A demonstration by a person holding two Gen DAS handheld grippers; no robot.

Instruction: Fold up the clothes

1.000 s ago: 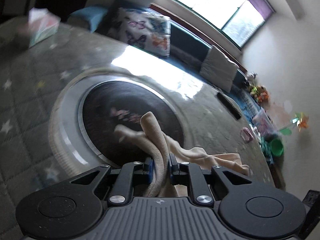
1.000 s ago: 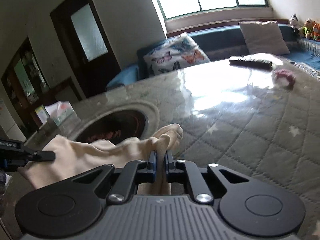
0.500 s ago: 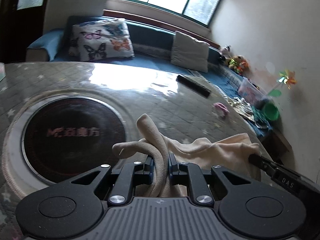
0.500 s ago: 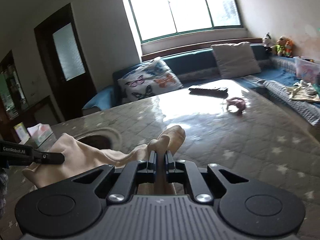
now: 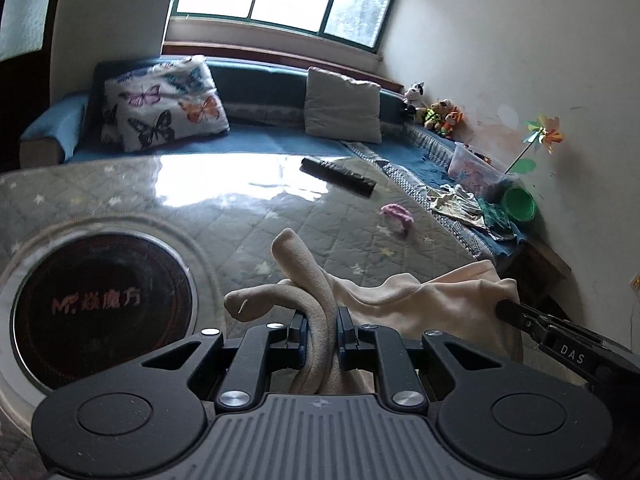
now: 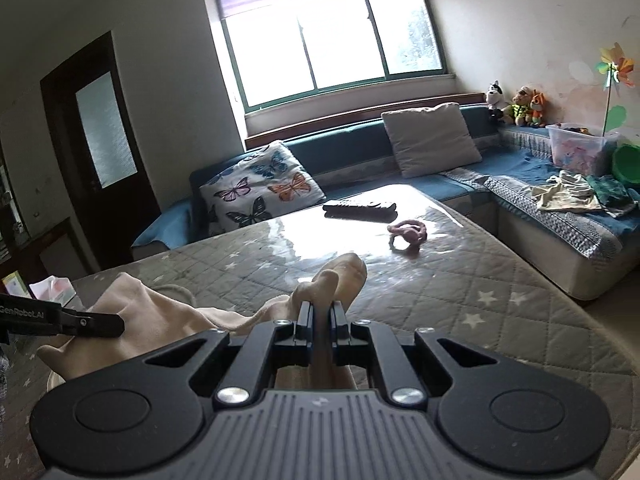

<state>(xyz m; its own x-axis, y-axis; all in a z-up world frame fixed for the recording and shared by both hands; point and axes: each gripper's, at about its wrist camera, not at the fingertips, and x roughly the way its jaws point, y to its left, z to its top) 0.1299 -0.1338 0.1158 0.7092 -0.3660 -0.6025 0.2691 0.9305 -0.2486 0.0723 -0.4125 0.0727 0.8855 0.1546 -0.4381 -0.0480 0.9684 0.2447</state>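
Observation:
A cream-beige soft garment point(image 5: 424, 300) hangs stretched between my two grippers above the quilted grey table point(image 5: 304, 224). My left gripper point(image 5: 320, 326) is shut on a bunched edge of it, with a rolled end sticking up past the fingers. My right gripper point(image 6: 320, 318) is shut on another bunched edge of the garment point(image 6: 176, 316). The right gripper's tip shows at the right of the left wrist view point(image 5: 516, 314). The left gripper's tip shows at the left of the right wrist view point(image 6: 92, 322). The lower part of the garment is hidden behind the gripper bodies.
A round black hotplate point(image 5: 100, 312) is set in the table at the left. A black remote point(image 5: 338, 176) and a pink hair tie point(image 5: 396, 216) lie on the far side. A blue sofa point(image 6: 500, 168) with pillows, clothes and toys wraps behind the table. A tissue box point(image 6: 52, 286) stands at left.
Both grippers have risen and tilted up with the garment, so more of the room and window shows. The garment stays held between them.

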